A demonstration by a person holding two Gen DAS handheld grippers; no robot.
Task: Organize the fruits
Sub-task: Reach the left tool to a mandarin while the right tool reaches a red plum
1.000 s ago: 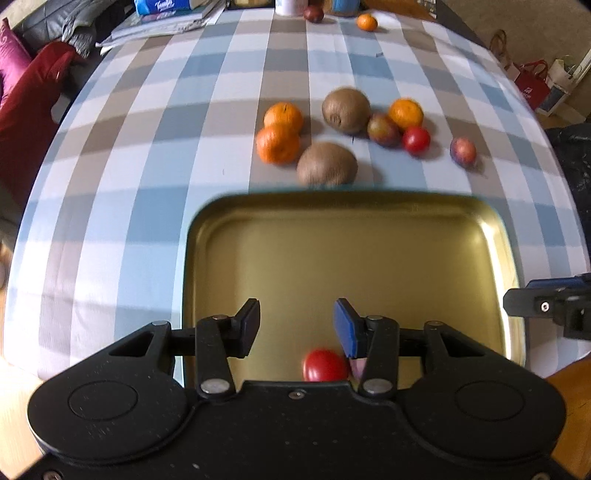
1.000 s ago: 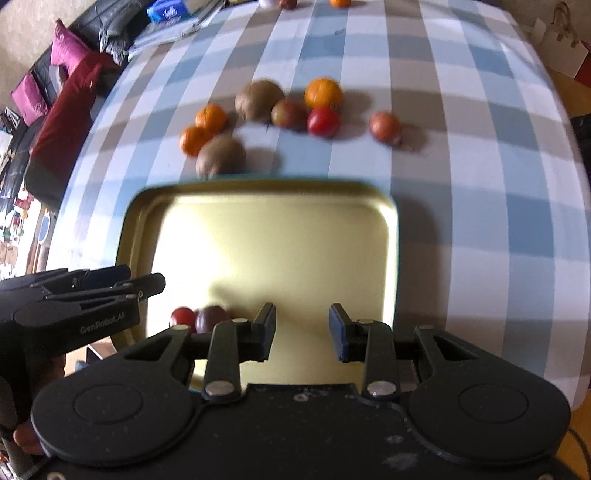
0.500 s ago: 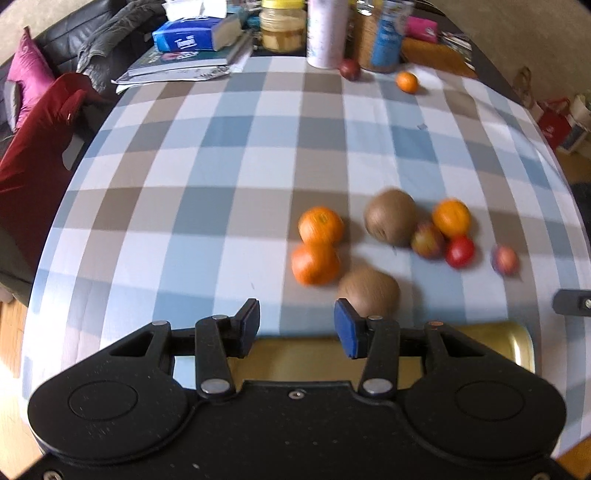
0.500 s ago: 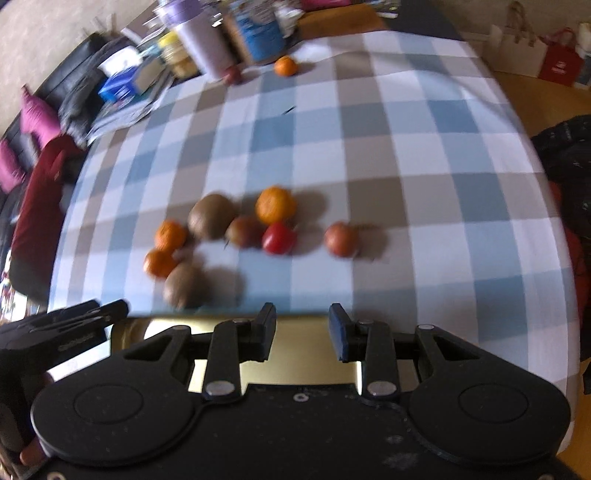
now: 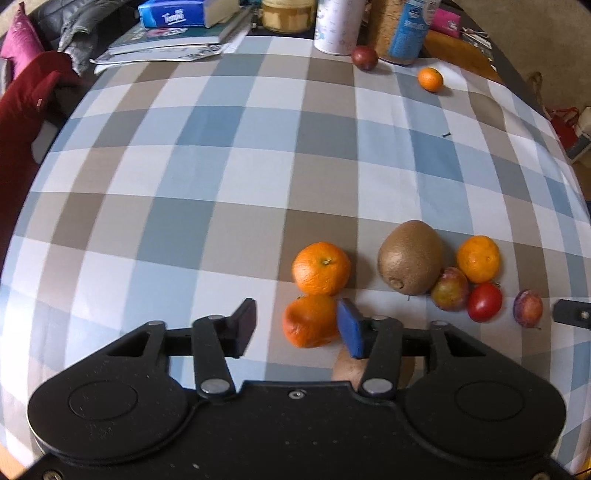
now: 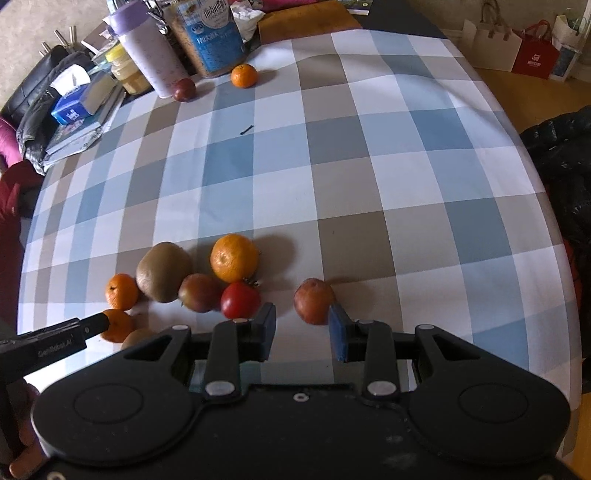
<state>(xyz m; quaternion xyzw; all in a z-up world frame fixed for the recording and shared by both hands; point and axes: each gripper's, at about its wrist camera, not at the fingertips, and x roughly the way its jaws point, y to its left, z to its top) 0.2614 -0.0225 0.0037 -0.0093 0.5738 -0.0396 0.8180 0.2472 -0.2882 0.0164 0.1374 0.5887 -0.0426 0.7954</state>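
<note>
On the checked tablecloth [image 5: 221, 206] lies a cluster of fruit. My left gripper [image 5: 297, 328] hangs over its near left end, jaws opening. A dented orange [image 5: 308, 321] sits between the pads, close to the blue right pad and apart from the left one. Beyond it are another orange [image 5: 321, 267], a kiwi [image 5: 410, 256], a third orange [image 5: 478, 258], a plum [image 5: 450, 288] and a tomato [image 5: 484, 301]. A second kiwi [image 5: 345, 365] is half hidden under the fingers. My right gripper [image 6: 303, 332] stands open, with a reddish plum [image 6: 314, 301] just ahead of its gap.
A dark plum [image 6: 184, 89] and a small orange [image 6: 243, 75] lie far back beside a bottle [image 6: 147, 55] and a blue-labelled jar [image 6: 210, 37]. A tissue box [image 5: 173, 13] on books sits back left. Shopping bags [image 6: 535, 55] stand on the floor to the right.
Both grippers moved forward from above the gold tray to the fruit cluster, and the tray left view. The left jaws have spread wider around the dented orange.
</note>
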